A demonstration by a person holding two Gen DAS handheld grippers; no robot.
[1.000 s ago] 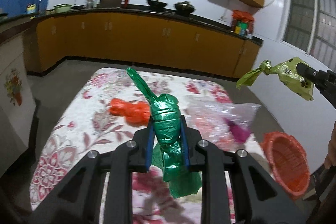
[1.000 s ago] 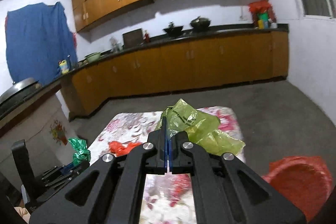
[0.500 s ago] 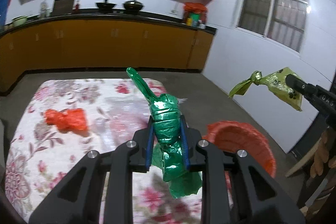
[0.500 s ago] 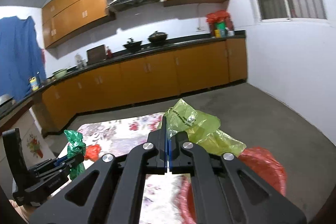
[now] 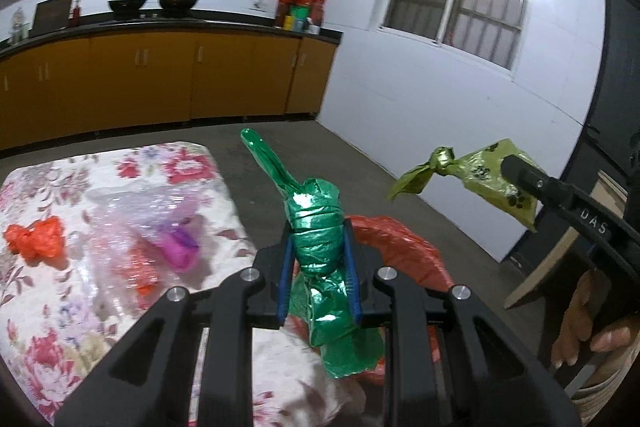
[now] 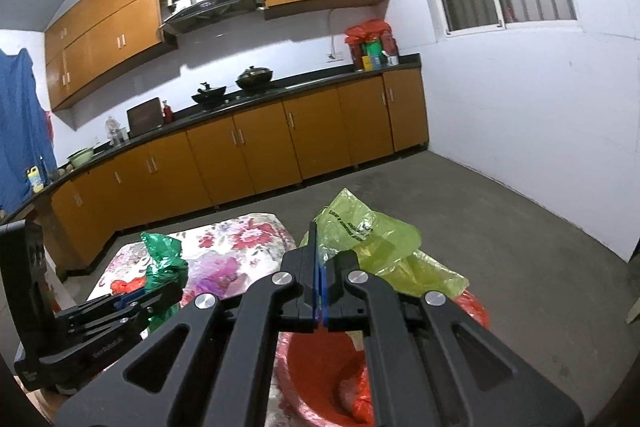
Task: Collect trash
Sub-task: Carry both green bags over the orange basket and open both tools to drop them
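Holding two knotted bags above the red basket [image 6: 320, 367], one in each claw. In the left wrist view, left gripper [image 5: 319, 275] clamped on the middle of the green bag [image 5: 318, 239], blue pads pressing both sides; long axis of the bag nearly upright, twisted tail pointing up and far-left, loose lower end hanging down between the black fingers. In the right wrist view, right gripper [image 6: 319, 271] shut tight on the edge of the yellow-green bag [image 6: 372, 247], jaws with no gap visible, the bag spreading to the right and far side of the tips. Basket standing on the floor just beside the right end of the table with floral cloth [image 5: 120, 179], its red rim [image 5: 404, 247] showing directly behind and under the green bag, and its open inside lying directly under the right claw. Judging from this: right claw already over the opening, so nearer to a drop; left claw over the near-left rim, close to the table edge, probably needing a small shift to the right before release, or the bag may catch on the rim. Left on the cloth, well apart from both claws: an orange bag [image 5: 36, 239] at the far left and a clear plastic bag with pink inside [image 5: 160, 235] nearer the middle, both not yet collected.
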